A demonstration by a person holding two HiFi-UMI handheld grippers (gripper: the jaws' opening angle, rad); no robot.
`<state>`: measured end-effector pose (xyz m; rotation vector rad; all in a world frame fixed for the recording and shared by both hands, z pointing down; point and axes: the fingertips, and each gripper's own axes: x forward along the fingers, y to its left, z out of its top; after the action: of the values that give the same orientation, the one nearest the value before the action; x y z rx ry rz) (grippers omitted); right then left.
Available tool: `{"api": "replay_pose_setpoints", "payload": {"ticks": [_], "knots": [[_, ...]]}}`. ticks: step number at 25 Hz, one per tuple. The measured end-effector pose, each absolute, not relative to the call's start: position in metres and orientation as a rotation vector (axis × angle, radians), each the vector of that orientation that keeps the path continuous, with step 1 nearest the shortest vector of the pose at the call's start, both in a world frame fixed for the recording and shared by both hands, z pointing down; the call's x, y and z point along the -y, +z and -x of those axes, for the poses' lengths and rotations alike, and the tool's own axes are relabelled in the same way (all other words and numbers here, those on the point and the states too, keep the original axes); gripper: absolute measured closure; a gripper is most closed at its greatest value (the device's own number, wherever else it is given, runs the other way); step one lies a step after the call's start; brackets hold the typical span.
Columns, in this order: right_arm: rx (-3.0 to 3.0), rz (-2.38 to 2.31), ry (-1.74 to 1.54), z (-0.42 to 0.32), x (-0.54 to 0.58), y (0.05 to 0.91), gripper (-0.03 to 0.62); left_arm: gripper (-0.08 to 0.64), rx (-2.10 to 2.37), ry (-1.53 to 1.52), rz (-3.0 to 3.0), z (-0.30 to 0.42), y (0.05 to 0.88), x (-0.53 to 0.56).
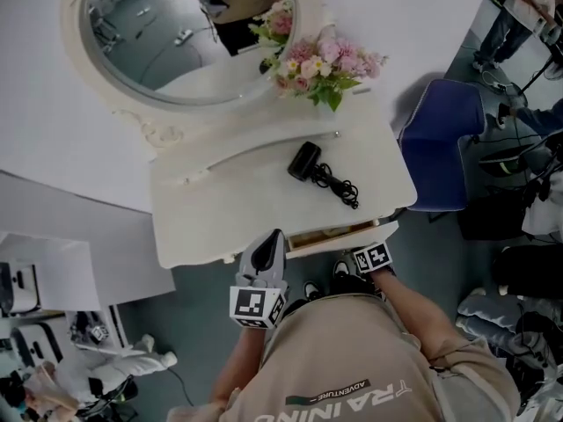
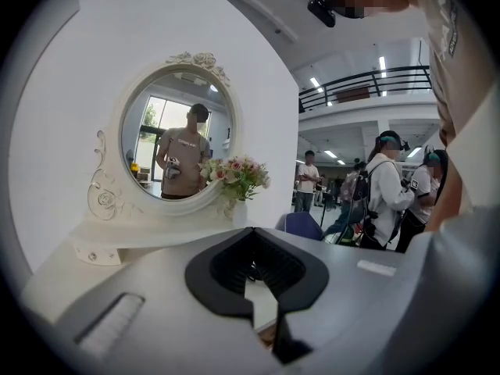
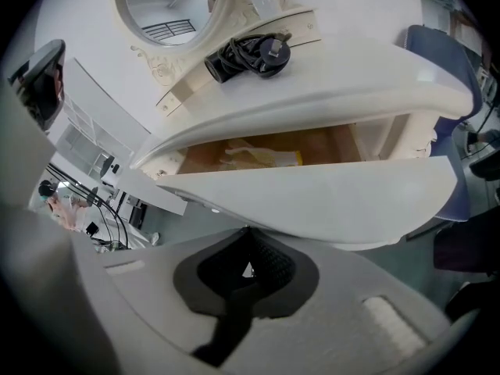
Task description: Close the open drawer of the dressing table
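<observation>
The white dressing table (image 1: 220, 209) has its front drawer (image 1: 345, 235) pulled partly out at the right. In the right gripper view the curved drawer front (image 3: 312, 198) lies just beyond my right gripper (image 3: 248, 230). That gripper is shut, with its tips at the front's lower edge. The wooden inside (image 3: 328, 143) holds a yellowish packet (image 3: 262, 157). In the head view only the right gripper's marker cube (image 1: 372, 257) shows, below the drawer. My left gripper (image 1: 274, 235) is shut and empty, its tips at the table's front edge left of the drawer.
A black hair dryer (image 1: 306, 161) with coiled cord lies on the tabletop. Pink flowers (image 1: 321, 64) stand beside the oval mirror (image 1: 176, 33). A blue chair (image 1: 444, 143) stands right of the table. People stand in the background (image 2: 387, 190). Equipment clutters the floor at the left (image 1: 53, 350).
</observation>
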<state>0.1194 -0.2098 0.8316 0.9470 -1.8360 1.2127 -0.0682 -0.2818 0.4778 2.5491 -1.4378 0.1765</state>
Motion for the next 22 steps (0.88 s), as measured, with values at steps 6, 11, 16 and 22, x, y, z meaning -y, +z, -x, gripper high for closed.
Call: {"api": "replay_pose_setpoints", "payload": {"ticks": [6,11,16,22], "knots": [[1.851,-0.942,1.21,-0.119,0.233,0.831,0.589,0.543,1.466,0.163,-2.539,0.066,0.474,0.299],[1.858,-0.936,1.232,-0.116,0.249,0.83,0.589,0.543,1.509,0.165,-2.507,0.073,0.473,0.307],[1.867,-0.945,1.282,-0.113,0.263,0.829,0.589,0.543,1.534,0.163,-2.476,0.077,0.474,0.309],[1.904,-0.971,1.269,-0.108,0.279,0.826,0.589,0.543,1.553,0.176,-2.457,0.077,0.475,0.308]]}}
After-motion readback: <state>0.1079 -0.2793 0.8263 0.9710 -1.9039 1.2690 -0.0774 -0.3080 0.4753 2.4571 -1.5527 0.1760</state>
